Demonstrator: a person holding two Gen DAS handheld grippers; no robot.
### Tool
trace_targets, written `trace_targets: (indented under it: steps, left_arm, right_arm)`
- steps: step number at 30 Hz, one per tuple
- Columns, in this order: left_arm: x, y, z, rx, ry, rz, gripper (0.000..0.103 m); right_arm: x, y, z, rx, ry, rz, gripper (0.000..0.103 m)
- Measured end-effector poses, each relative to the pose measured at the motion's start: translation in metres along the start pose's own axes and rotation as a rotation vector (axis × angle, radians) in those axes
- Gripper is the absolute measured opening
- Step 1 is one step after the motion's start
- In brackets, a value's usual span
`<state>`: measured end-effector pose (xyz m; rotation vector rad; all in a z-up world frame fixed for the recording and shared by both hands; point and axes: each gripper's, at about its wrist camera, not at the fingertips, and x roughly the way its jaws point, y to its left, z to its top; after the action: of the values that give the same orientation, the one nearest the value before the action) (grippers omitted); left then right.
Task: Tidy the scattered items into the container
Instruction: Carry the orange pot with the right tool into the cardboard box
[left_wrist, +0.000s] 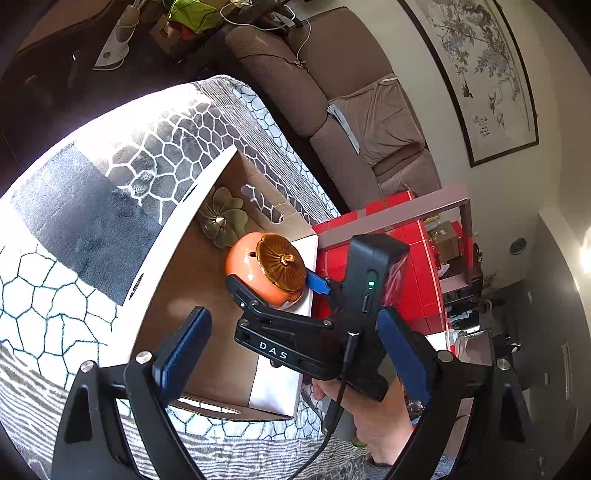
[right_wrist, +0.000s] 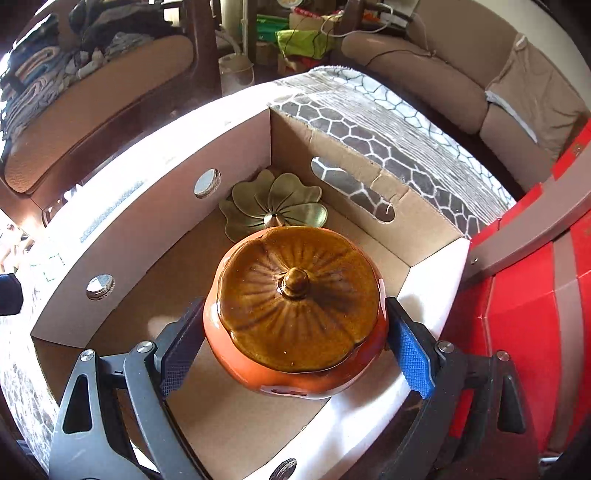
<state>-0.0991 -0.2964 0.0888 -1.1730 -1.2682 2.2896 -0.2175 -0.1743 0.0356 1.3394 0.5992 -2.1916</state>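
Right gripper (right_wrist: 295, 354): clamped wide on the orange jar (right_wrist: 295, 373), pads pressed against both flanks, inside the cardboard box (right_wrist: 155, 236).
Left gripper (left_wrist: 291, 350): spread wide, nothing between the pads, hovering near the box's edge.
Jar: upright near the white end wall, just beside the green leaf dish (right_wrist: 273, 206); contact with the box floor not clear.
Lid (right_wrist: 295, 295): brown, glazed, probably loose on the jar.
Risk, release: possible drop and chip if let go before the floor is reached.
Risk, tilt: lid likely to slide off if tipped.
Risk, slip: smooth glaze against the pads.
Risk, neighbour: knock against the dish if nudged forward.
Risk, exit: snag on the box wall when lifting out.
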Motion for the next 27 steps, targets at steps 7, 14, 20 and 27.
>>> trace_targets:
  steps: [7, 14, 20, 27]
  left_arm:
    - [-0.009, 0.007, 0.005, -0.018, -0.018, 0.000, 0.092]
    - [-0.011, 0.007, 0.005, -0.014, -0.012, 0.002, 0.092]
    - [-0.010, 0.006, 0.005, -0.015, -0.009, -0.008, 0.092]
    - [-0.015, 0.009, 0.008, -0.022, -0.022, -0.008, 0.092]
  right_arm:
    - [0.000, 0.005, 0.003, -0.071, 0.006, -0.010, 0.091]
    - [0.000, 0.010, -0.001, -0.147, 0.065, -0.031, 0.091]
    - [-0.001, 0.018, -0.002, -0.197, 0.100, -0.073, 0.091]
    - [0.000, 0.010, 0.003, -0.151, 0.156, -0.033, 0.091]
